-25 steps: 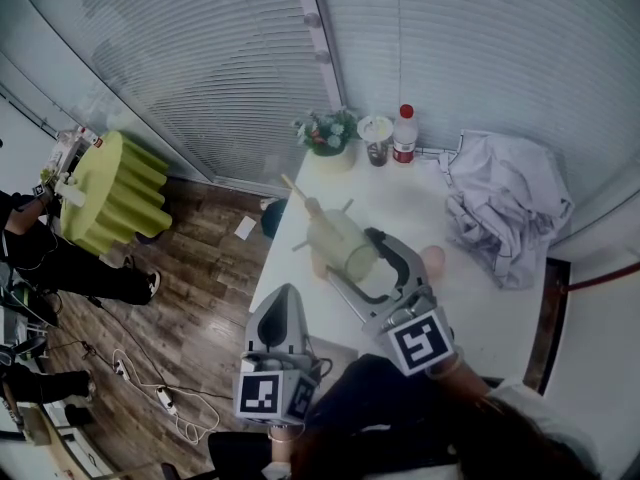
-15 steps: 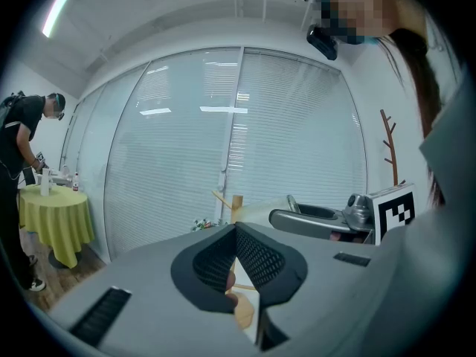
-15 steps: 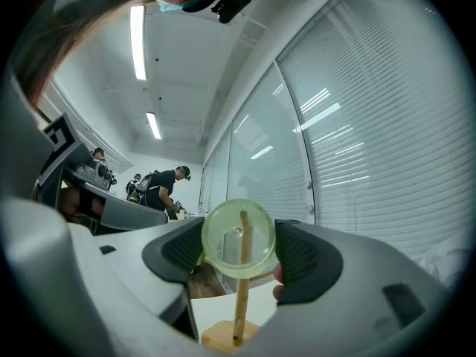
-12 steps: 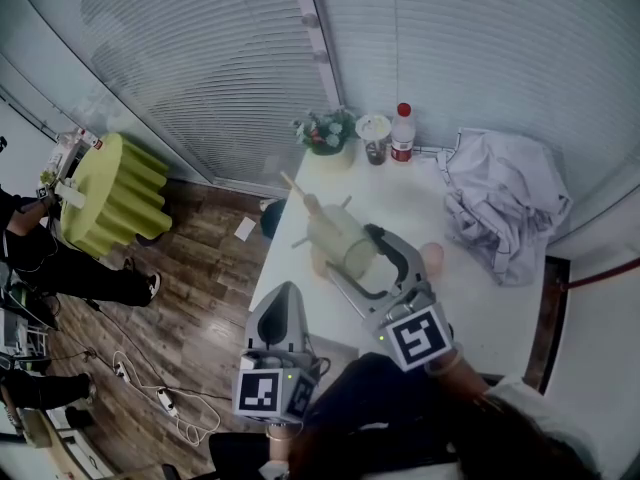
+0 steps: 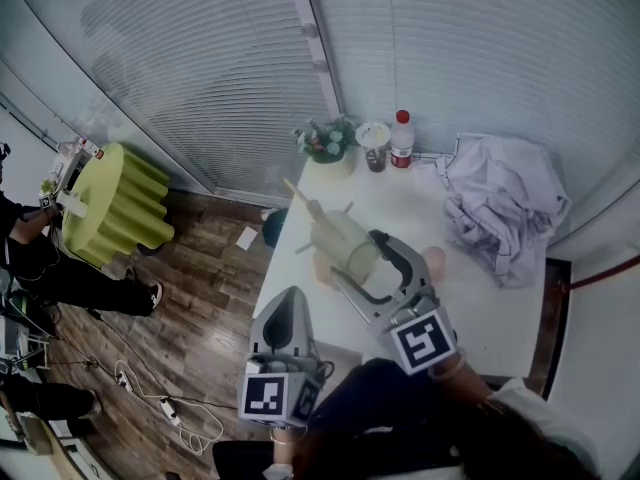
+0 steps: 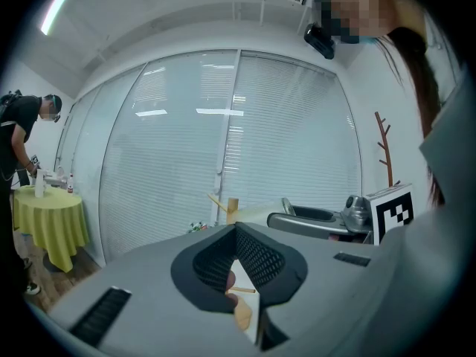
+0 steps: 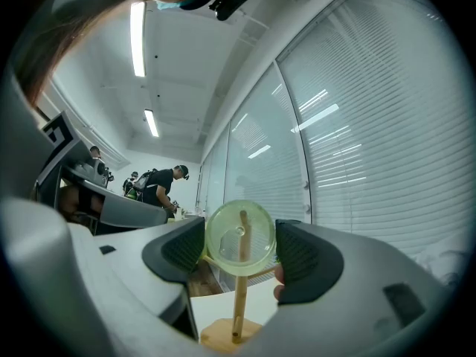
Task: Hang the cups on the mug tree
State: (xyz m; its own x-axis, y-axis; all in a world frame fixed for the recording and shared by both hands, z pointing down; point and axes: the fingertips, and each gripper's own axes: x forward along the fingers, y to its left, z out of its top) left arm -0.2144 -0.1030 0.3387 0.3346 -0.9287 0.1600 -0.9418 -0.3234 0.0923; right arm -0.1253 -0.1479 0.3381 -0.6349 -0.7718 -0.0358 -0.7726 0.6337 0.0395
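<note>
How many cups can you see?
2 for sure: a green cup in the right tool, at the mug tree; a lidded cup by the bottle. The pink thing behind the tool may be a third.

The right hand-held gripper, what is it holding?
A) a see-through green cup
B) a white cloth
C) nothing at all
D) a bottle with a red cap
A: in the right gripper view, the pale green cup sits pinched between the two jaws of the right hand-held gripper, just in front of the wooden mug tree.
</note>
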